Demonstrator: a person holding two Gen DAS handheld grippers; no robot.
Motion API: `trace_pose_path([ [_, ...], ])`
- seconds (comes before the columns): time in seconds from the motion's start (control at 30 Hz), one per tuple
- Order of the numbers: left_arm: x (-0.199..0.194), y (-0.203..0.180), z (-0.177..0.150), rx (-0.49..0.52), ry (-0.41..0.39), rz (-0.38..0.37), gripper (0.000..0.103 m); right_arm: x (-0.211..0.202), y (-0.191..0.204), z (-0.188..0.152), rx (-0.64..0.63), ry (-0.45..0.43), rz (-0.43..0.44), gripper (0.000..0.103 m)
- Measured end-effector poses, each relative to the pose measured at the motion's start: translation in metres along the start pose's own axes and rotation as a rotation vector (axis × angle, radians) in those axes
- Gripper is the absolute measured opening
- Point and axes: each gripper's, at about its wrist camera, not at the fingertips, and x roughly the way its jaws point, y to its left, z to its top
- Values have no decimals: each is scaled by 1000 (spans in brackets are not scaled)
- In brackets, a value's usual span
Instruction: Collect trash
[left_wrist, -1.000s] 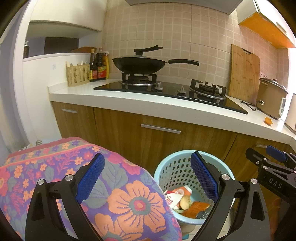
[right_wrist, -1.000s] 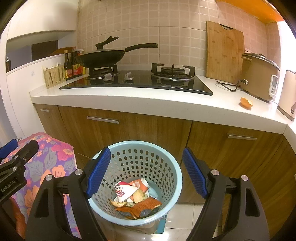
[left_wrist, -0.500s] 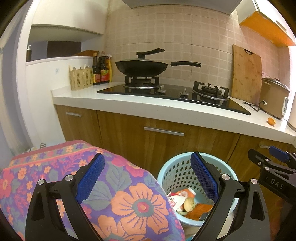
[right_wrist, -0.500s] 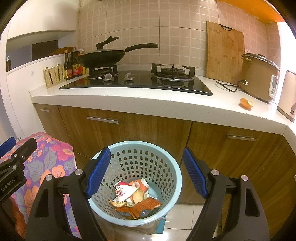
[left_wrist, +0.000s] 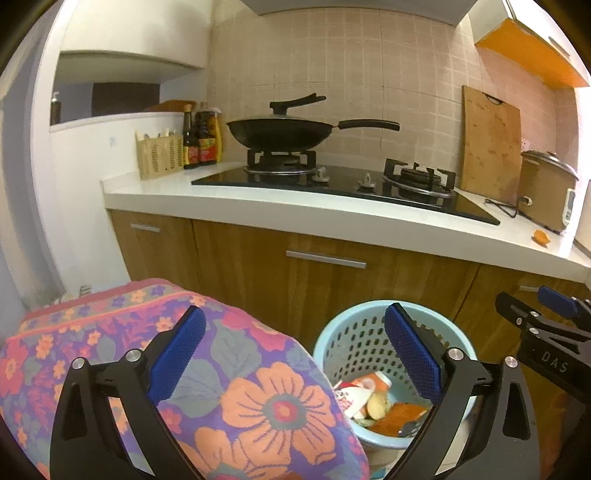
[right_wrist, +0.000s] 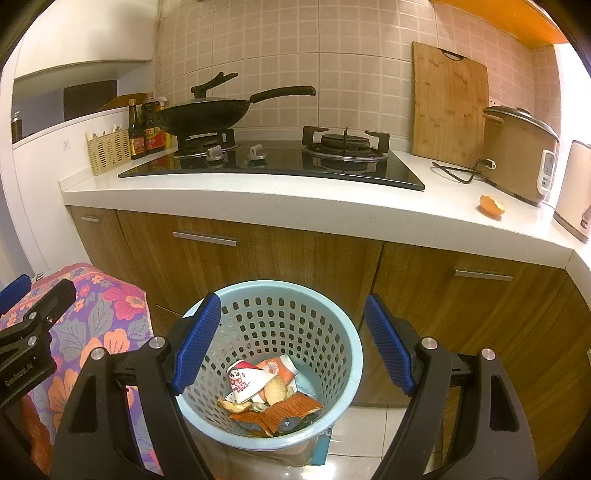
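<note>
A light blue perforated trash basket (right_wrist: 334, 343) (left_wrist: 354, 332) stands on the floor in front of the wooden cabinets. Inside lie a crushed paper cup (right_wrist: 245, 380), peels and an orange wrapper (right_wrist: 284, 410). My right gripper (right_wrist: 293, 343) hovers above the basket, open, nothing between its blue pads. My left gripper (left_wrist: 295, 350) is open too, hanging over a flowered cloth (left_wrist: 240, 387) left of the basket. An orange peel piece (right_wrist: 492, 205) (left_wrist: 541, 236) lies on the white counter near the rice cooker.
On the counter (right_wrist: 295, 192) sit a black gas hob with a wok (right_wrist: 207, 112), sauce bottles (right_wrist: 147, 133), a cream caddy (right_wrist: 109, 149), a leaning cutting board (right_wrist: 448, 107), a rice cooker (right_wrist: 519, 147) with its cord, and a white appliance (right_wrist: 574, 188) at the right edge.
The left wrist view has shifted slightly, so the counter and basket sit a little further right and lower. The right view is unchanged. Both grippers stay open.
</note>
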Motion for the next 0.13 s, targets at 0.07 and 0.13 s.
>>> trace_pose_path([
  [0.07,0,0,0,1,-5,7,95,1,-1,1,0,1,1,76],
  [0.13,0,1,0,-1,-10,13,95,1,-2,1,1,1,0,76],
])
